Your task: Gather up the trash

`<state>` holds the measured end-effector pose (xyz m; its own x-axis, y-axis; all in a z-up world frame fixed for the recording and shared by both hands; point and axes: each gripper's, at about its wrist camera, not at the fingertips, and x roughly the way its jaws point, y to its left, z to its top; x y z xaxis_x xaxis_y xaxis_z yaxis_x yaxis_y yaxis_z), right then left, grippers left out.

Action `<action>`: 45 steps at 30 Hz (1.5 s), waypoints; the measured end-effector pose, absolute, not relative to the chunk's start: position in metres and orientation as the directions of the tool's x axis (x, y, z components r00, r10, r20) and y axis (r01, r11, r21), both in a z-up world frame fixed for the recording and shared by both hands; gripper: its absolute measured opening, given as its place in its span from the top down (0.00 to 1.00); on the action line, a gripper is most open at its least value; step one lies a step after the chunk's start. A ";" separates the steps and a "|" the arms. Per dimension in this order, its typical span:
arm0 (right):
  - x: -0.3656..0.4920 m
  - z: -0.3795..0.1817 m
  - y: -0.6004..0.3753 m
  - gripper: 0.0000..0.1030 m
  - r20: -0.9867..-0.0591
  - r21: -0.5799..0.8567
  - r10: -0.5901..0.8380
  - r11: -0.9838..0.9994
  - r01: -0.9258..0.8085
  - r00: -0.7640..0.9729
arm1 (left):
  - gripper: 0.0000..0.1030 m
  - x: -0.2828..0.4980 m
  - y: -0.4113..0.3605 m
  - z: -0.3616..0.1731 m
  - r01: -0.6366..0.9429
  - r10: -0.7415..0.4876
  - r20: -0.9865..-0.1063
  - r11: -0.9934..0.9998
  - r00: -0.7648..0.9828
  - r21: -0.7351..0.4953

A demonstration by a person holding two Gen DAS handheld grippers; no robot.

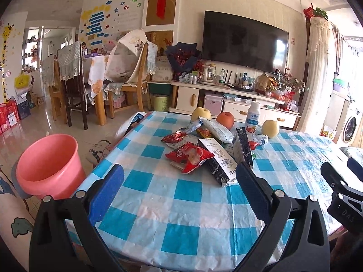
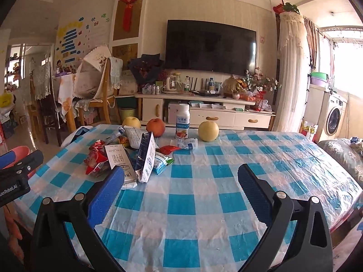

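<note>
Hovering wide open, both grippers: left gripper [image 1: 179,179] faces the milk carton [image 1: 216,161] lying just ahead-right, long axis pointing away; right gripper [image 2: 181,179] sits further right.

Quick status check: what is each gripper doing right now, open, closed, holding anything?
Left gripper: open, holding nothing, above the checked tablecloth.
Right gripper: open, holding nothing, near the milk carton.
</note>
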<state>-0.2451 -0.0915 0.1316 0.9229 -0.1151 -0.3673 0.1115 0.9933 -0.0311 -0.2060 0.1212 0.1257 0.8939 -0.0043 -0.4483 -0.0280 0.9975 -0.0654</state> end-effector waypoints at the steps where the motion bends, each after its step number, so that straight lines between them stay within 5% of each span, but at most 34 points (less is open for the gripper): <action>1: -0.245 0.132 -0.091 0.04 -0.368 -0.032 -0.115 0.993 0.111 0.923 | 0.03 -0.206 0.120 0.126 -0.030 -0.003 -0.449 0.997 0.894 -0.066; 25: -0.238 0.127 -0.100 0.04 -0.386 -0.045 -0.116 0.993 0.107 0.915 | 0.03 -0.199 0.112 0.116 -0.039 0.017 -0.469 0.999 0.883 -0.038; 37: -0.231 0.120 -0.103 0.04 -0.354 -0.023 -0.078 0.997 0.075 0.932 | 0.03 -0.199 0.112 0.113 -0.032 0.018 -0.388 0.999 0.921 -0.028; 45: -0.220 0.117 -0.100 0.04 -0.388 0.010 0.001 1.000 0.003 0.921 | 0.03 -0.180 0.114 0.100 -0.020 0.010 -0.495 1.000 0.869 -0.015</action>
<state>-0.2197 -0.0996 0.1167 0.9215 0.0009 -0.3884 0.0031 0.9999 0.0096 -0.1799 0.1141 0.1002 0.8689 0.0103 -0.4949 -0.0202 0.9997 -0.0147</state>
